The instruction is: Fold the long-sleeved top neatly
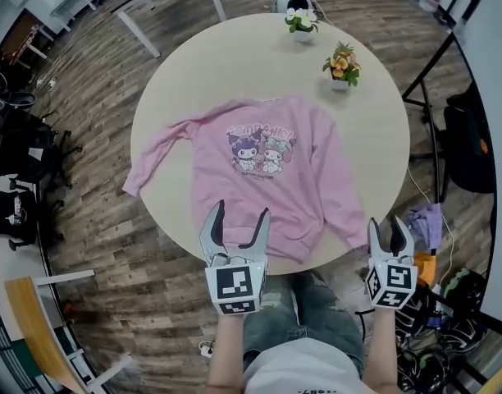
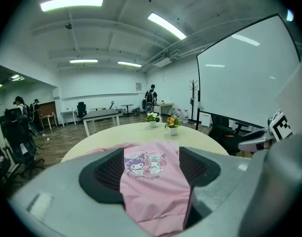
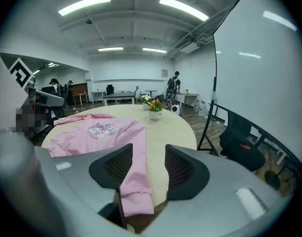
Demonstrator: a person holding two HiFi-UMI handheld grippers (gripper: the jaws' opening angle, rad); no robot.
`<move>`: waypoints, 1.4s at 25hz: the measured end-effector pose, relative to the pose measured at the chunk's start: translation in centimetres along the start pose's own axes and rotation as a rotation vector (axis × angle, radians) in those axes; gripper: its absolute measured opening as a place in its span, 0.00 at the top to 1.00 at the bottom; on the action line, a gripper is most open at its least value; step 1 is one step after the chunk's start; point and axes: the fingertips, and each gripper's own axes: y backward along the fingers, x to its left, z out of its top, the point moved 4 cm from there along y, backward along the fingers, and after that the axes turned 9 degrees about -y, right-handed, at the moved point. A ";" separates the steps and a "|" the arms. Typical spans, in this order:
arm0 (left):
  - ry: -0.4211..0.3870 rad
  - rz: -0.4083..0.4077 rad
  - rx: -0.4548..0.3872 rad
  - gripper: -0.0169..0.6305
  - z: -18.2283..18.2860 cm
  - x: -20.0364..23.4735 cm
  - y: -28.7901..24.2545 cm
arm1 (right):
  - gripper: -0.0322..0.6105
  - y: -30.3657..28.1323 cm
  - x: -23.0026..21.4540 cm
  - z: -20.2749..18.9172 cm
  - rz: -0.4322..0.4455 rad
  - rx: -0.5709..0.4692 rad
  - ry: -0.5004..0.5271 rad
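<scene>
The pink top (image 1: 271, 179) lies flat and face up on the round table (image 1: 366, 121), its cartoon print (image 1: 262, 148) upward. Its collar points away from the person and its hem lies along the near edge. One sleeve (image 1: 157, 158) stretches out to the left, and its cuff reaches the table's rim. The other sleeve (image 1: 337, 195) runs down beside the body of the top, and its cuff ends near the rim on the right.

The left claw (image 1: 241, 212) hangs just above the hem with its jaws spread wide. In the left gripper view the top (image 2: 153, 181) shows in the gap between the two pads of the left claw (image 2: 151, 169), but neither pad presses on the cloth. It holds nothing.

The right claw (image 1: 385, 224) hovers off the near right edge of the table, close to the right cuff. Its jaws are apart, though less wide than the left ones. In the right gripper view the cuff (image 3: 136, 199) lies below the gap of the right claw (image 3: 146, 169), loose and ungripped.

At the far side of the table stand two small flower pots, well apart from the top. One has white flowers (image 1: 302, 21) and one has orange flowers (image 1: 342, 64). The table stands on a wooden floor (image 1: 95, 220).
</scene>
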 end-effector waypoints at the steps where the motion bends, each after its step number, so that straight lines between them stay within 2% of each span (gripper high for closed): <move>1: 0.000 -0.006 0.008 0.45 -0.3 -0.2 -0.1 | 0.59 0.0 0.0 -0.7 -0.001 0.015 -0.004; 9: -0.003 -0.036 0.054 0.45 -2.6 -1.7 -0.3 | 0.60 0.0 -0.7 -5.6 -0.011 0.111 -0.055; 18: -0.008 -0.070 0.099 0.45 -4.6 -3.4 -0.4 | 0.61 -0.2 -1.2 -9.3 -0.008 0.183 -0.089; 35: 0.008 -0.053 0.166 0.45 -7.6 -4.5 0.7 | 0.64 -1.7 -1.5 -13.3 0.026 0.267 -0.129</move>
